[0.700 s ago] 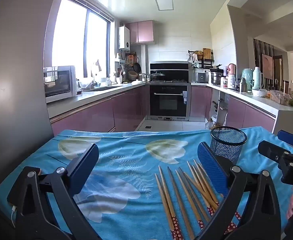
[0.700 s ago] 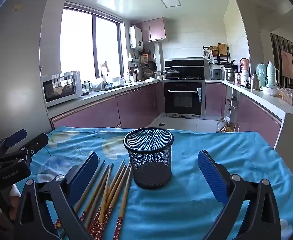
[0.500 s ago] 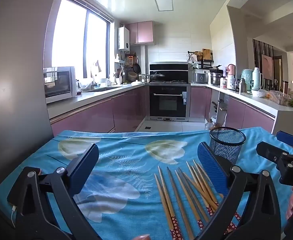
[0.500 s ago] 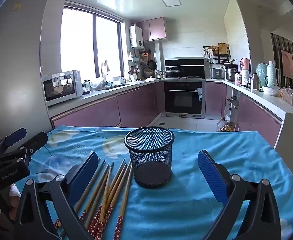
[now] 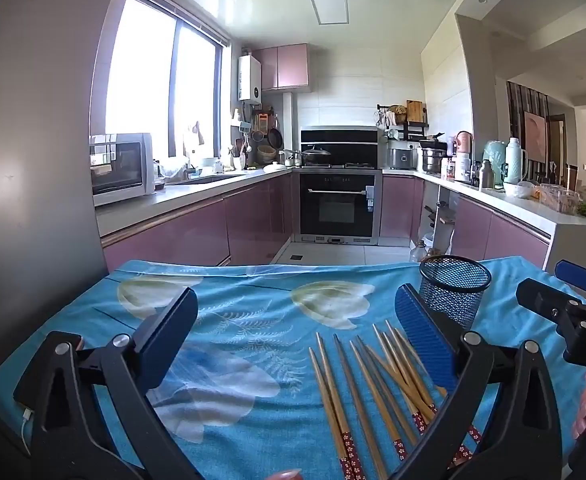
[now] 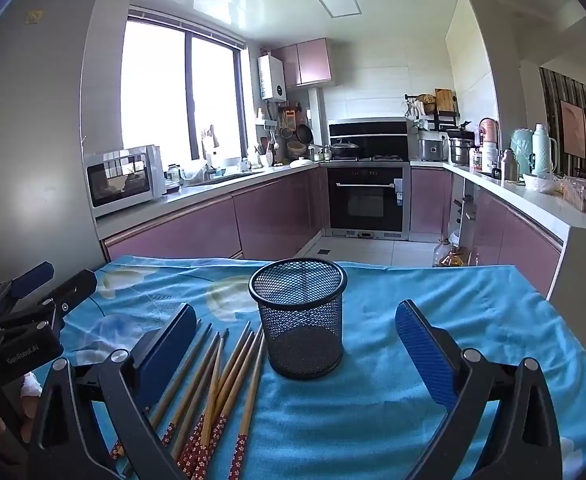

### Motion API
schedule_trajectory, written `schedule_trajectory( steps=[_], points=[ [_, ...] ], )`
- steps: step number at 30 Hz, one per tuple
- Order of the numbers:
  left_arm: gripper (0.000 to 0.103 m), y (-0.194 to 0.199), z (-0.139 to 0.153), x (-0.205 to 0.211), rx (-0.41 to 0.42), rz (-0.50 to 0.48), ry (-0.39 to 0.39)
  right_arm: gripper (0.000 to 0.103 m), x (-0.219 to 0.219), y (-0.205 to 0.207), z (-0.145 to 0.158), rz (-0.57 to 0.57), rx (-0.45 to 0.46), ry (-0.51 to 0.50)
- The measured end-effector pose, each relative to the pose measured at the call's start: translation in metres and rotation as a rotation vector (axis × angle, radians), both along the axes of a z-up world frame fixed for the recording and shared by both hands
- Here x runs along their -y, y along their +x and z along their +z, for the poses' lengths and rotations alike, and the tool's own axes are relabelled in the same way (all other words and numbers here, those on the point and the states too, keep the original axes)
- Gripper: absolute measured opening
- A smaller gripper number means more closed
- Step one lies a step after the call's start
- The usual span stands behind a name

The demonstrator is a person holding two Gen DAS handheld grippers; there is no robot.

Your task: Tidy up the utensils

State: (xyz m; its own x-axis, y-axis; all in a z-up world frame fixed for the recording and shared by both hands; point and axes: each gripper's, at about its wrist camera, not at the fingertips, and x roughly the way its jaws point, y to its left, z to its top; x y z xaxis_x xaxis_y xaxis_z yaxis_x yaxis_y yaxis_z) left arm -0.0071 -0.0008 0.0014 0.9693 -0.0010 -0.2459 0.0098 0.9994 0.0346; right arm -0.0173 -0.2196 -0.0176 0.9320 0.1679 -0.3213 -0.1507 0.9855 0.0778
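Observation:
Several wooden chopsticks (image 5: 373,380) with red patterned ends lie loose on the blue cloth, seen also in the right wrist view (image 6: 217,384). A black mesh cup (image 6: 301,320) stands upright and empty just right of them; it also shows in the left wrist view (image 5: 453,292). My left gripper (image 5: 297,336) is open and empty, above the cloth left of the chopsticks. My right gripper (image 6: 297,348) is open and empty, with the cup between its fingers' line of sight. The right gripper also shows in the left wrist view (image 5: 573,320), and the left gripper in the right wrist view (image 6: 25,312).
The table (image 6: 453,304) wears a blue cloth with pale leaf prints. Beyond its far edge is a kitchen with pink cabinets, an oven (image 5: 339,208) and a microwave (image 5: 119,168). A grey wall (image 5: 25,160) stands close on the left.
Both views shifted only slightly; the grippers stay open and the chopsticks and cup have not moved.

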Motion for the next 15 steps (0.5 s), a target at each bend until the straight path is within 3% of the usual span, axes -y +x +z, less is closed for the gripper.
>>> schedule_trajectory(
  steps=[15],
  points=[
    [0.097,0.0016,-0.0001,-0.0039,0.012,-0.001,-0.007,0.096,-0.0008,-0.0013,0.0012,0.0,0.007,-0.004]
  ],
)
